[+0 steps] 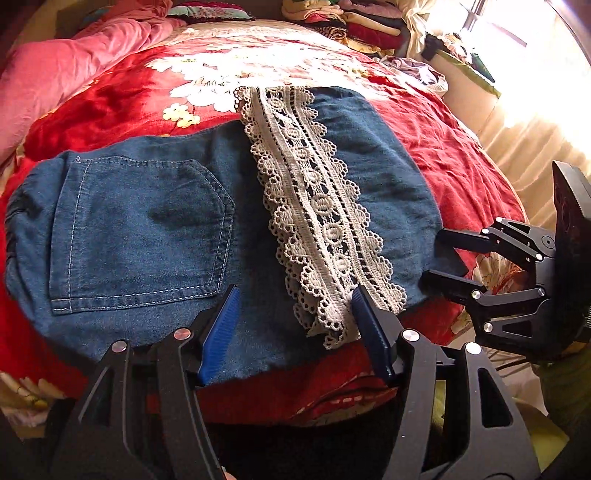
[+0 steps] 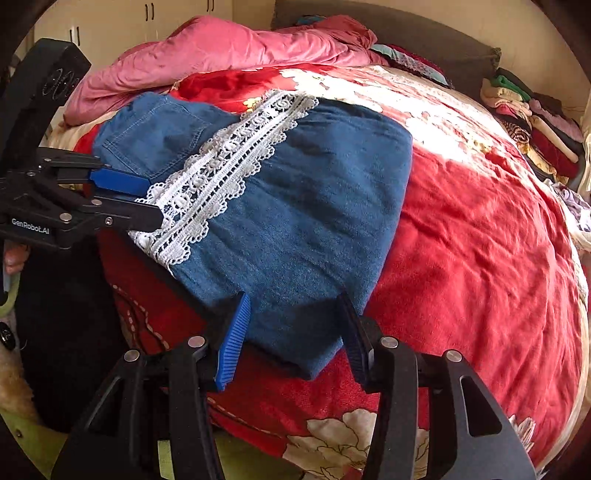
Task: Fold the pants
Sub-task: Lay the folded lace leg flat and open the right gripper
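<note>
Folded blue denim pants (image 1: 147,229) (image 2: 303,206) lie flat on a red floral bedspread (image 1: 443,155) (image 2: 480,240), back pocket up. A white lace strip (image 1: 317,206) (image 2: 221,162) runs across them. My left gripper (image 1: 294,295) (image 2: 155,201) is open at the pants' near edge; its right finger rests by the lace end and the denim lies slack between the pads. My right gripper (image 2: 293,299) (image 1: 430,254) is open too, straddling the near right corner of the pants without pinching it.
A crumpled pink duvet (image 1: 74,74) (image 2: 221,48) is heaped at the far left of the bed. Stacked folded clothes (image 1: 351,22) (image 2: 535,122) sit at the far right. The bed's front edge (image 2: 332,424) drops off just below both grippers.
</note>
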A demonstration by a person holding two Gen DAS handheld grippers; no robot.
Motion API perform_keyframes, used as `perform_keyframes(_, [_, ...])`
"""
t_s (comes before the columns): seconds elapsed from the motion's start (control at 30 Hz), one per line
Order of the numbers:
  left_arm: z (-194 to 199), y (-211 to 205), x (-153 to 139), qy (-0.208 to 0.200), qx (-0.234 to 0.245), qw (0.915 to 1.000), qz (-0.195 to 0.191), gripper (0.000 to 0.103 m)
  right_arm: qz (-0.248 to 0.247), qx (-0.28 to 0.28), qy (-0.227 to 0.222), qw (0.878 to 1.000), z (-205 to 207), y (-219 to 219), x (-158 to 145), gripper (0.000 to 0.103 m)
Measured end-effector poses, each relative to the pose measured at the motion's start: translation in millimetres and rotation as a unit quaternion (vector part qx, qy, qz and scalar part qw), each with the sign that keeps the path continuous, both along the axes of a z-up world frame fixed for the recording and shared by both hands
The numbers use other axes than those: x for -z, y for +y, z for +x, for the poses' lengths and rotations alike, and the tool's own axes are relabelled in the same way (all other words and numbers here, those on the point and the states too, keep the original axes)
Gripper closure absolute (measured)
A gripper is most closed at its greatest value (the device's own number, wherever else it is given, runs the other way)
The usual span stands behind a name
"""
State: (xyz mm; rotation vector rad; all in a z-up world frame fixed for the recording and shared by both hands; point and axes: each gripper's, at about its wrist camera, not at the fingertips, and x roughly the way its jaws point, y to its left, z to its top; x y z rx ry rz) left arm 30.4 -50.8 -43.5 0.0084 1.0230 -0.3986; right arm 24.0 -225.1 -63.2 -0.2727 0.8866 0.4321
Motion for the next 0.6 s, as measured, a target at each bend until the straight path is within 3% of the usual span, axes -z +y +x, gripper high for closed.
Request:
perform_keyframes(0.23, [-5.9,1.0,-7.1,-0.01,-0.008,0.9999,0.004,0.048,0.019,0.01,0.0,1.0,-2.7,-4.7,-8.7,0.055])
perform_keyframes(0.33, [-9.4,3.3,-14.4,-0.018,-0.013,0.9997,0.001,0.046,0.049,0.019,-0.009,0.999,-6.2,-12.1,-21.5,0.037])
perform_keyframes(0.53, [-14.4,5.9,-28.9,-0.036,-0.022,0.9991,0.0,0.04,0.059,0.029,-0.041,0.997,-11.0,-17.1,-44.3,0.03])
perform_keyframes(0.6, [-17.2,6.5,-32.7,-0.042,-0.023,0.9989,0.001,0.038,0.066,0.034,-0.048,0.996,-12.2,-18.3,-50.6,0.019])
